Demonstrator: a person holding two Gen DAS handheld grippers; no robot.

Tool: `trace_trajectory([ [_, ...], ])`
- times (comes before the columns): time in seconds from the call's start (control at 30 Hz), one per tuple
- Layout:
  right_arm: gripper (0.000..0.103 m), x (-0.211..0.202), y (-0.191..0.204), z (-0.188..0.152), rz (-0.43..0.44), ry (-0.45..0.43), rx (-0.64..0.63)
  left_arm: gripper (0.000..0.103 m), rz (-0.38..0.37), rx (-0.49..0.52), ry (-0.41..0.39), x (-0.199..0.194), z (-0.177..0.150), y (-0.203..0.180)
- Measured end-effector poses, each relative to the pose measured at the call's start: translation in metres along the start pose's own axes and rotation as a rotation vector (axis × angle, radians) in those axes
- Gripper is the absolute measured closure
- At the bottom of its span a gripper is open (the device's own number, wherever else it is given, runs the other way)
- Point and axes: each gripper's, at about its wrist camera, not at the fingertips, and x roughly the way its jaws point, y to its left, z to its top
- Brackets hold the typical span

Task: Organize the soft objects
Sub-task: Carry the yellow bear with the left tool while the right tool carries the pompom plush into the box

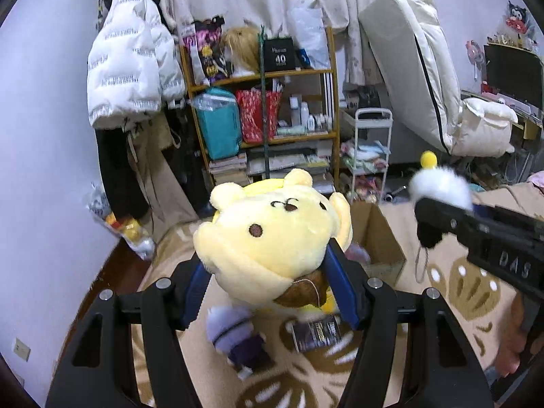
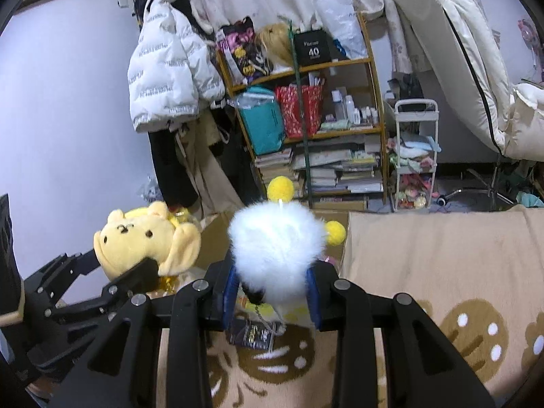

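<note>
Yellow bear plush [image 1: 272, 234], pale fleece, stitched brown eyes and nose, brown collar; clamped at the neck between the left gripper [image 1: 272, 292] pads, head tilted up and away, above the leaf-patterned rug [image 1: 469, 285]. White fluffy toy [image 2: 277, 244] with two yellow pompoms, upright, squeezed in the right gripper [image 2: 273, 297] before the cardboard box [image 1: 377, 238]. Readable: "40" on a black shelf bag [image 2: 312, 49]; "DAS" on the right gripper's body.

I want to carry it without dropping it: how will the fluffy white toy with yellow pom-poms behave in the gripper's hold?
The fluffy white toy looks soft: the right gripper sinks into its fur, so it probably squashes rather than resists. It is likely light for its size. Its yellow pom-poms stand on thin stalks and may wobble or snag.
</note>
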Motion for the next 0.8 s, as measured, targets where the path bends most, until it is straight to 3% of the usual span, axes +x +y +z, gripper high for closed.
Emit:
trace_trajectory([
  [0.27, 0.068, 0.024, 0.0, 0.022, 0.015, -0.038, -0.009, 0.039, 0.006, -0.024, -0.04, 0.018, 0.023, 0.013],
  [0.43, 0.066, 0.044, 0.0, 0.025, 0.002, -0.054, -0.028, 0.039, -0.015, -0.05, -0.016, 0.038, 0.022, 0.023],
  [0.8, 0.064, 0.09, -0.011, 0.007, -0.018, 0.103, -0.035, 0.036, -0.045, -0.077, 0.139, 0.102, -0.008, 0.03],
])
